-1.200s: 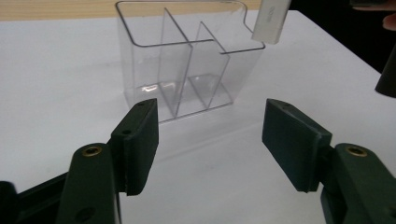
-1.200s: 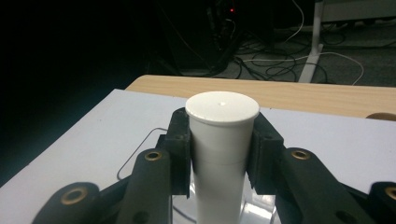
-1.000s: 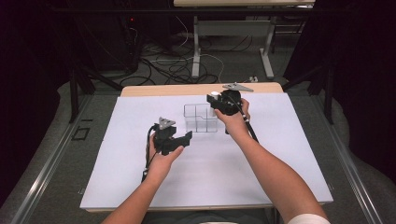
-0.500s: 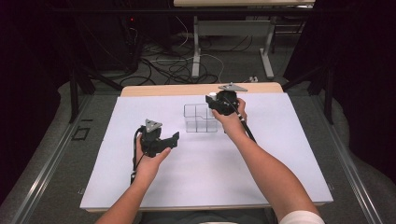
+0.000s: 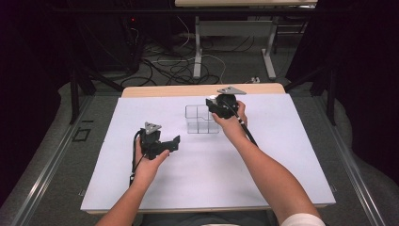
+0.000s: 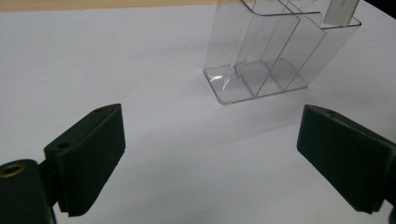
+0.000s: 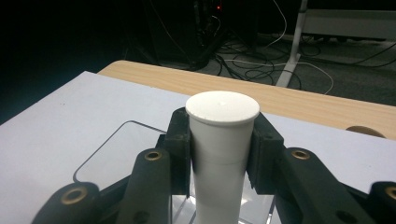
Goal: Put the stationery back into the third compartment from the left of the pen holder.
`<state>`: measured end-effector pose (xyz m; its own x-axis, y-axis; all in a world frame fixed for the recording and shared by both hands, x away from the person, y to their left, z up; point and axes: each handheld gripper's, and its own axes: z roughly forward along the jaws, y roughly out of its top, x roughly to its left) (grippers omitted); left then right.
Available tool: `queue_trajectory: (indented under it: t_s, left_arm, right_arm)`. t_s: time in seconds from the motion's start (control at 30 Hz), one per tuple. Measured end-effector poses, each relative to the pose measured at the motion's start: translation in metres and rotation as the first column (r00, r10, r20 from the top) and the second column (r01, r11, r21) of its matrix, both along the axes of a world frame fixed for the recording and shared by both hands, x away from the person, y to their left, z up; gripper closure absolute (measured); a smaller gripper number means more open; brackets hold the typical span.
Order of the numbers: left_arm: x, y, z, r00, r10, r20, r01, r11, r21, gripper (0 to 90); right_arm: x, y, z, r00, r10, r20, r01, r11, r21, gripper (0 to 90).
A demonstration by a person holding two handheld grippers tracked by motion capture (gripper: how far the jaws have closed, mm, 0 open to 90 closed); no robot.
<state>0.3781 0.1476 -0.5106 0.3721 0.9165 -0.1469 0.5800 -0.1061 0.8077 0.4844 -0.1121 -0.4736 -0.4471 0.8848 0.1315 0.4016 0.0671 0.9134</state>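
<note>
The right gripper [image 7: 219, 154] is clenched on a white tube [image 7: 220, 154], one black pad pressed to each side of it just below its flat round cap. The tube stands upright, long axis vertical, cap end up, over the clear plastic organizer [image 5: 201, 119] at the back middle of the white table cover [image 5: 207, 174]. Its lower end dips toward a compartment on the organizer's right side, though the jaws hide whether it touches the bottom.

The left gripper [image 6: 212, 163] is released: its jaws have just been opening and now stand wide apart with only bare white surface between them. In the high view the left gripper [image 5: 160, 145] hovers near the organizer, to its left and closer to the person, touching nothing.

No brand, label or writing can be read on the tube or the organizer.
</note>
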Motion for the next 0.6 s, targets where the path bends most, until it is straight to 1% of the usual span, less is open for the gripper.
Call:
queue_trajectory:
  t_s: [0.03,0.17,0.23,0.27,0.43,0.5,0.53,0.6]
  left_arm:
    - [0.000,0.000,-0.001,1.0000,0.000,-0.002,0.000,1.0000,0.001,6.7]
    - [0.000,-0.001,-0.003,1.0000,-0.003,-0.007,0.004,1.0000,0.002,4.3]
    - [0.000,-0.002,-0.003,1.0000,-0.005,-0.008,0.005,1.0000,0.005,3.4]
    - [0.000,-0.002,-0.003,0.9999,-0.006,-0.009,0.006,1.0000,0.005,2.8]
    - [0.001,-0.003,-0.004,0.9999,-0.008,-0.011,0.008,1.0000,-0.002,0.3]
    - [0.001,-0.003,-0.004,0.9999,-0.007,-0.009,0.007,1.0000,0.000,0.3]
    - [0.001,-0.003,-0.004,0.9999,-0.006,-0.011,0.006,1.0000,-0.005,0.3]
    - [0.001,-0.002,-0.004,0.9999,-0.004,-0.009,0.004,1.0000,0.002,0.3]
  right_arm:
    - [0.000,0.000,0.000,1.0000,-0.001,0.008,0.001,1.000,-0.005,66.1]
    - [0.002,0.000,-0.001,0.9999,-0.001,0.014,0.001,1.000,-0.015,66.1]
    - [0.003,0.001,-0.003,0.9999,-0.004,0.010,0.004,1.000,-0.013,66.1]
    - [0.003,0.000,-0.004,1.0000,-0.002,0.009,0.002,1.000,-0.021,66.1]
    - [0.003,0.003,-0.007,1.0000,0.000,-0.002,0.000,0.999,-0.032,66.1]
    - [0.002,0.005,-0.009,0.9999,0.001,0.012,0.000,0.999,-0.042,66.1]
    - [0.002,0.005,-0.009,0.9999,0.006,0.011,-0.005,0.999,-0.042,66.1]
    - [0.001,0.006,-0.011,0.9999,0.008,0.007,-0.008,0.999,-0.048,66.1]
